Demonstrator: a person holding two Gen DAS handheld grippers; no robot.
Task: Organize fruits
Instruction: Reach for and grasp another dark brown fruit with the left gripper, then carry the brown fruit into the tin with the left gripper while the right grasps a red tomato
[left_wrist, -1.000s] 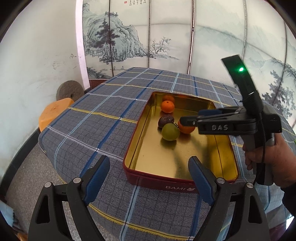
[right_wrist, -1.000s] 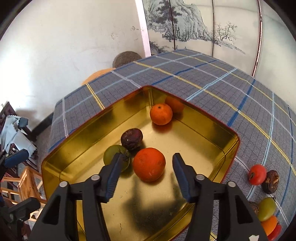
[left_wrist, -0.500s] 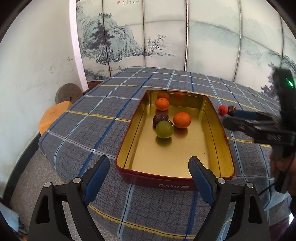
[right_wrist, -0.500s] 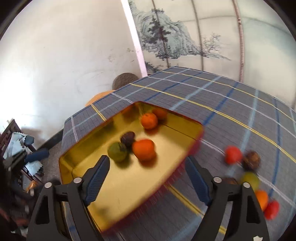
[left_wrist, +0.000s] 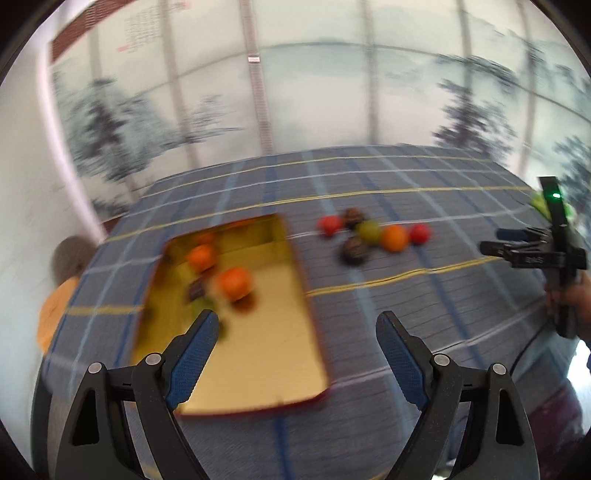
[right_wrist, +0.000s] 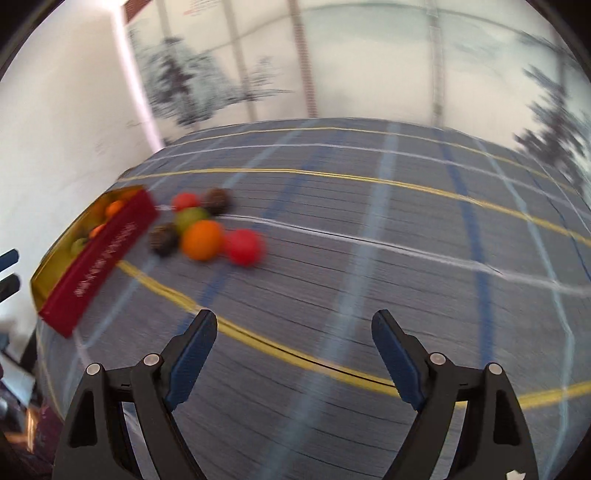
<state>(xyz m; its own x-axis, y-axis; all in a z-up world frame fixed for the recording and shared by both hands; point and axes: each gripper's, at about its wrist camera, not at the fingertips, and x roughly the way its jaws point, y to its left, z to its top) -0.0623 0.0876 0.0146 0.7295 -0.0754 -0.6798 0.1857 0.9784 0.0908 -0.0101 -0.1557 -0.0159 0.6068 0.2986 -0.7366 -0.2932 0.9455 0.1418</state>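
- Left wrist view: the left gripper is hovering with its jaws standing wide apart and nothing between them, above the near end of the gold-lined tin that is sitting on the checked counter. Inside the tin, two oranges, a dark fruit and a green one are lying blurred together. To the right of the tin, a cluster of loose fruits is resting on the cloth. At the far right a hand is holding the right gripper, seen side-on.
- Right wrist view: the right gripper is hanging over bare cloth, its jaws spread wide and gripping nothing. The loose fruits, red, dark, green and orange, are lying bunched just beside the tin's red wall, well ahead and to the left of the jaws.
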